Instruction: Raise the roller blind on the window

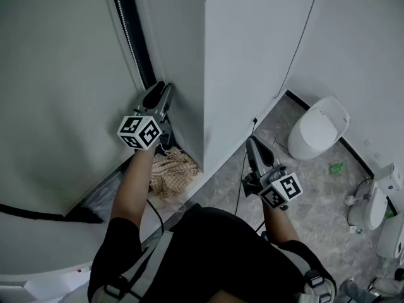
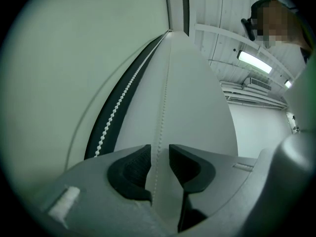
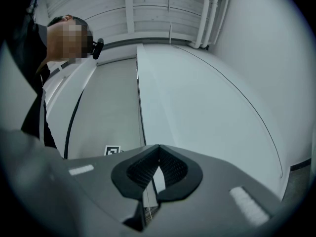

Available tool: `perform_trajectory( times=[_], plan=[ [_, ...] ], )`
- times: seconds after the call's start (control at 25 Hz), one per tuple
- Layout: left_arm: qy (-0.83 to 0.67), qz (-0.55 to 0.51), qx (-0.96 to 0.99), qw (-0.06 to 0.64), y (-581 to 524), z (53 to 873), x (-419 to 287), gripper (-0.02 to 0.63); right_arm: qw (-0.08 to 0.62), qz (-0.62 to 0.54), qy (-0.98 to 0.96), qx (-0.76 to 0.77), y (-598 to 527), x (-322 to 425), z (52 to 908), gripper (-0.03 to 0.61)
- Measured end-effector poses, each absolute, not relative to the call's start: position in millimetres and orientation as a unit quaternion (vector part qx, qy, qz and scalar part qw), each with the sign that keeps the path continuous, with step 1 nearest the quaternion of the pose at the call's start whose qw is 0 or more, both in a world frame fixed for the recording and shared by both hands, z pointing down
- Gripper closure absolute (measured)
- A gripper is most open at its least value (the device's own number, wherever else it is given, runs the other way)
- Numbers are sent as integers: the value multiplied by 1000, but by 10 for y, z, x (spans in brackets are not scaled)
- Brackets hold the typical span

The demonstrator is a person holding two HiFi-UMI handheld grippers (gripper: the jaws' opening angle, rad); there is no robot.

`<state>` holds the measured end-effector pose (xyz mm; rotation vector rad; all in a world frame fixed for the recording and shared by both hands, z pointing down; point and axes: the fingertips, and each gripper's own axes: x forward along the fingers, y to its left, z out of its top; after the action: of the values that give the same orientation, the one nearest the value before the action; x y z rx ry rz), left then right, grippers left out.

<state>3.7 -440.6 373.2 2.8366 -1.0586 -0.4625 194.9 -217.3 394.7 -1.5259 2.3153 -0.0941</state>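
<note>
Okay, my left gripper (image 2: 159,154) fingers stand released with the bead chain (image 2: 163,102) between them; at four o'clock from it, my right gripper (image 1: 251,141) fingers are clenched, empty.

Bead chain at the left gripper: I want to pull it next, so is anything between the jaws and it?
Nothing visible does. The bead chain runs straight through the gap of the left gripper, whose jaws stand apart on either side without pressing on it.
</note>
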Motion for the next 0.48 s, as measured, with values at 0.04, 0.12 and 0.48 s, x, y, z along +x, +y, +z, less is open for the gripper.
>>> perform_trajectory(
  times=[0.04,0.12,0.48],
  plan=[
    [-341,-150,927,39,-4409,3734,45,500,183,-34,821,-540,-2175,1949,3949,578],
    [-329,-145,932,38,-4396,3740,85,534,183,-35,822,-538,-2174,1937,3952,580],
    [-314,-154,936,45,-4166,3755,40,607,178,-37,834,-522,-2159,1801,3960,580]
  ],
)
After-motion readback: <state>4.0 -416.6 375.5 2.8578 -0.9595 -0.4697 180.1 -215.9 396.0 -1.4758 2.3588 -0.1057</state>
